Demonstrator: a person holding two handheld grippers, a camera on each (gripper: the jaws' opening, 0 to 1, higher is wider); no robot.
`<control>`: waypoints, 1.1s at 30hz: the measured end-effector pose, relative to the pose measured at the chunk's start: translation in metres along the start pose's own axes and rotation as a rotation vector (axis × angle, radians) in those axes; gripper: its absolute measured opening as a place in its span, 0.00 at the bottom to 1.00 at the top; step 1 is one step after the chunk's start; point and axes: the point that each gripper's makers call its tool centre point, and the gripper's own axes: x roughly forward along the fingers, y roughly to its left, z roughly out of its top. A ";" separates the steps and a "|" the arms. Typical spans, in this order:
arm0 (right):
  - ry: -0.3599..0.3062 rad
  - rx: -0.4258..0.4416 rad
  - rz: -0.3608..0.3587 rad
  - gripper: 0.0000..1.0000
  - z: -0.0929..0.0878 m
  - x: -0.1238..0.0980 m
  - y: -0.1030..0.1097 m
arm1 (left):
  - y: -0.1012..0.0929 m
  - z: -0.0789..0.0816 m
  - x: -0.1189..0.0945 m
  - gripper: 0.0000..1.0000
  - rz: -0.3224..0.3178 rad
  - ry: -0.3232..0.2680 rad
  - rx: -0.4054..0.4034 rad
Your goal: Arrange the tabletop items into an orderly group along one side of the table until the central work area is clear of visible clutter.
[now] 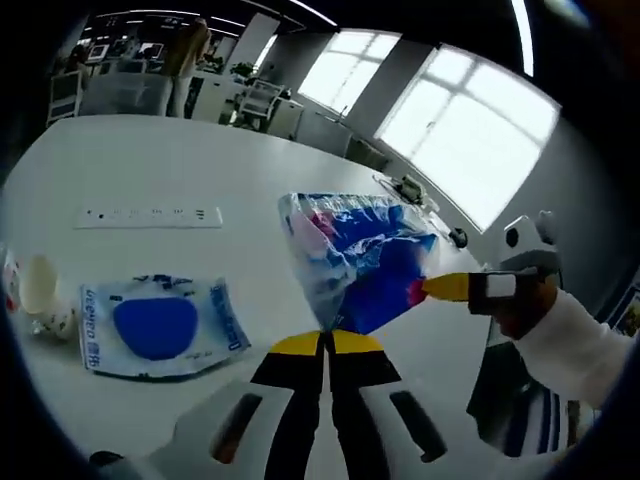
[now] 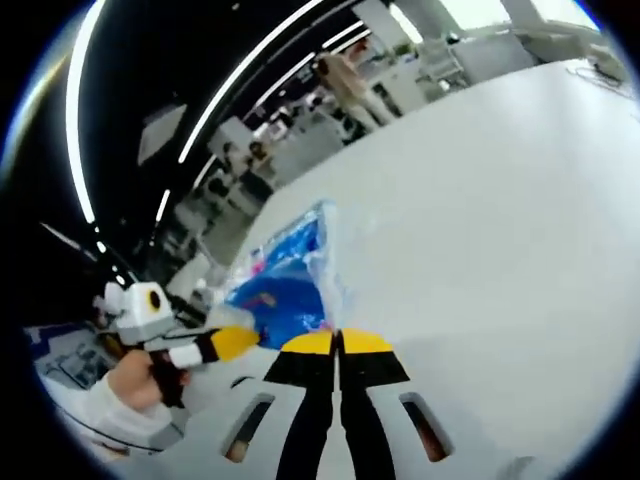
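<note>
A clear plastic bag [image 1: 360, 255] with blue and red contents hangs above the white table [image 1: 180, 160], held between both grippers. My left gripper [image 1: 325, 342] is shut on its lower corner. My right gripper [image 1: 432, 288] comes in from the right, held by a hand, and pinches the bag's right edge. In the right gripper view the same bag [image 2: 285, 285] runs down into my shut right gripper [image 2: 338, 342], and the left gripper [image 2: 250, 335] touches it from the left. A flat white packet with a blue oval [image 1: 160, 328] lies on the table at lower left.
A white power strip [image 1: 150, 215] lies further back on the table. A small pale bottle-like object [image 1: 40, 290] stands at the left edge. Small dark items [image 1: 455, 237] sit near the far right rim. Desks, chairs and a standing person [image 1: 185, 60] are beyond the table.
</note>
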 end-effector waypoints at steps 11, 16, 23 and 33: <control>0.065 0.038 -0.040 0.00 -0.015 0.027 -0.035 | 0.023 -0.015 0.034 0.00 0.058 0.069 -0.132; 0.093 0.050 -0.054 0.00 -0.017 0.041 -0.053 | 0.033 -0.023 0.050 0.00 0.085 0.079 -0.284; 0.143 0.056 -0.062 0.00 -0.022 0.062 -0.071 | 0.046 -0.030 0.067 0.00 0.145 0.114 -0.262; 0.184 0.097 -0.075 0.00 -0.033 0.078 -0.097 | 0.057 -0.044 0.087 0.00 0.199 0.146 -0.347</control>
